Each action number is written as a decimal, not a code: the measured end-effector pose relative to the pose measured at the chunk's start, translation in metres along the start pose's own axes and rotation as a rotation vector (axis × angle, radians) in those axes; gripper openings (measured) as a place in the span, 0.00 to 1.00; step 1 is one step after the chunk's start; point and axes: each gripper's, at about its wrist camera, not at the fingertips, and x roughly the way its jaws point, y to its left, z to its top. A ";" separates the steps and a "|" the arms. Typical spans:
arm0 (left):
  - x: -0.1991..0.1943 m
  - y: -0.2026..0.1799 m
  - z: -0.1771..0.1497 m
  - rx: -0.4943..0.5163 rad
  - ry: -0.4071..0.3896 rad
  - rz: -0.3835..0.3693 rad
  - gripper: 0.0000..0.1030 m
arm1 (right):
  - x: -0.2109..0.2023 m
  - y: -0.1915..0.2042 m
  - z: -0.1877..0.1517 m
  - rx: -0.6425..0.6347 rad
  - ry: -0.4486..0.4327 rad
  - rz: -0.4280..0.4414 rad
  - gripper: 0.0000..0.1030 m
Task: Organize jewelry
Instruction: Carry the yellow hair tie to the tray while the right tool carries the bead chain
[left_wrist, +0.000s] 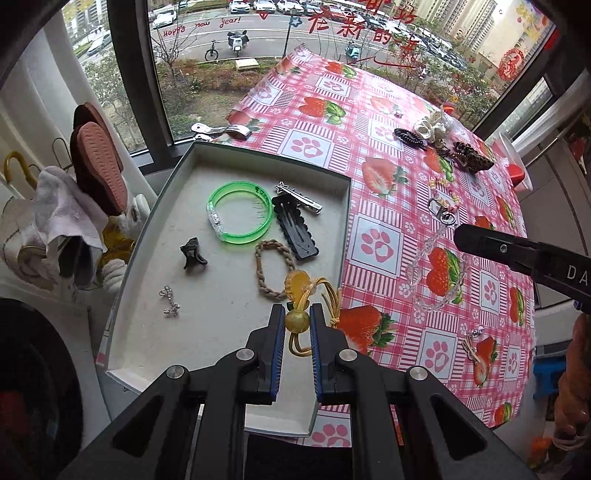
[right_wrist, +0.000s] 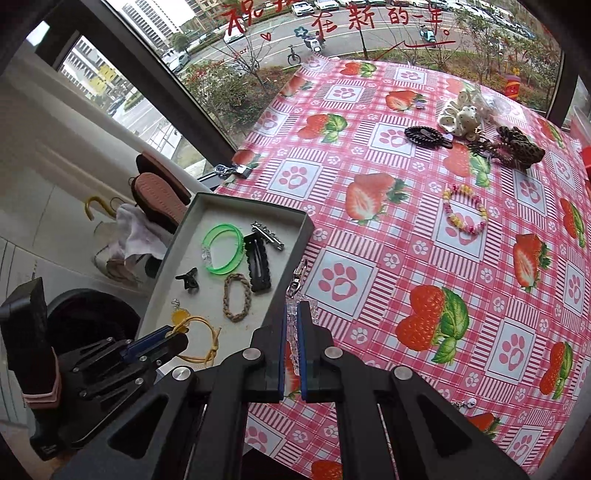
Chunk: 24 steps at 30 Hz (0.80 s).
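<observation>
Holding: left claw (left_wrist: 297, 320) pinches one yellow hair tie (left_wrist: 295, 320); right claw (right_wrist: 291, 334) pinches one clear bead chain (right_wrist: 293, 332)
Tray (left_wrist: 236, 151): six pieces inside

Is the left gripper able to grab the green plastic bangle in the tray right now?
Probably not yet. The left gripper is already shut on a yellow bead hair tie. The green plastic bangle lies uncovered in the grey tray, so dropping the tie first should free it.
</observation>
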 end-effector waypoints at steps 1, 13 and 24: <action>0.000 0.006 -0.002 -0.010 0.000 0.005 0.19 | 0.005 0.010 0.000 -0.015 0.008 0.014 0.05; 0.043 0.066 -0.033 -0.094 0.092 0.055 0.19 | 0.087 0.084 -0.023 -0.092 0.182 0.185 0.05; 0.079 0.079 -0.025 -0.107 0.088 0.103 0.19 | 0.155 0.058 -0.030 -0.093 0.269 0.071 0.05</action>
